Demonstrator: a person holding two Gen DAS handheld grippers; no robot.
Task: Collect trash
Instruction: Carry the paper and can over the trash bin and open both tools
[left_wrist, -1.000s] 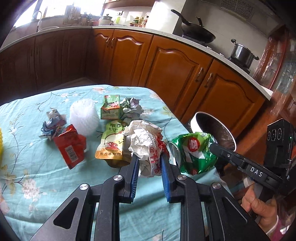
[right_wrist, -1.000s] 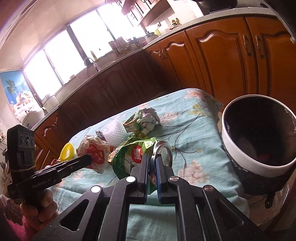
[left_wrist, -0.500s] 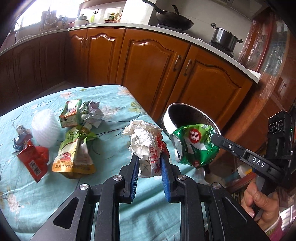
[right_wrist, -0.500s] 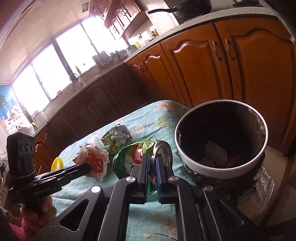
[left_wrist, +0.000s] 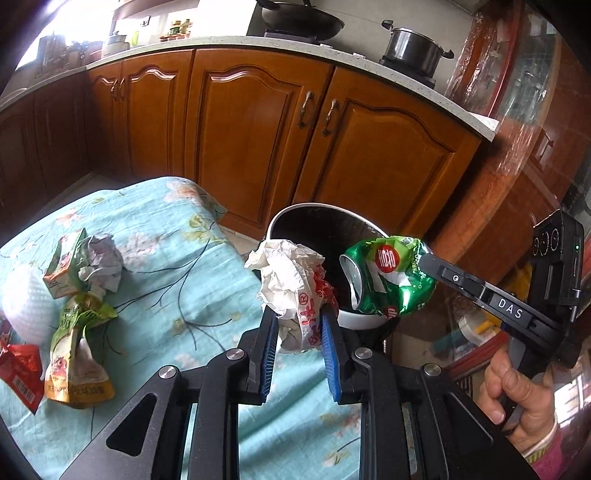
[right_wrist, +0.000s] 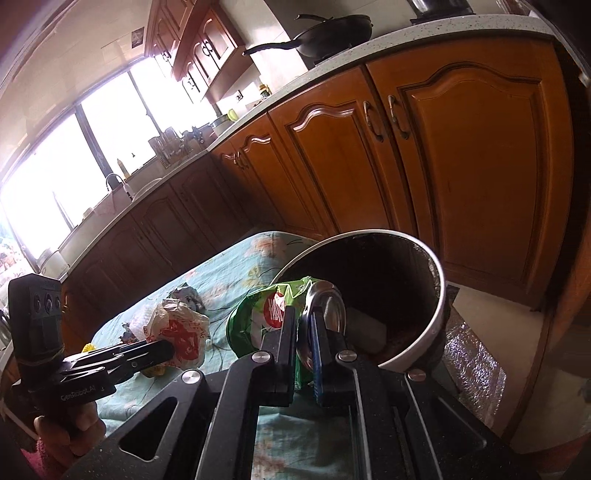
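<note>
Trash: one crushed can (left_wrist: 388, 280), one crumpled wrapper (left_wrist: 291, 284), one bin (left_wrist: 295, 218).

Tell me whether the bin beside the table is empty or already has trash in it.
Not empty. The right wrist view shows a pale scrap and something reddish at the bottom of the bin. How much more lies there cannot be told.

Both hands have swung away from the litter on the table toward the bin (left_wrist: 362, 320). The crumpled paper wrapper (left_wrist: 291, 284) and crushed green can (left_wrist: 391, 280) now hang at its rim.
</note>
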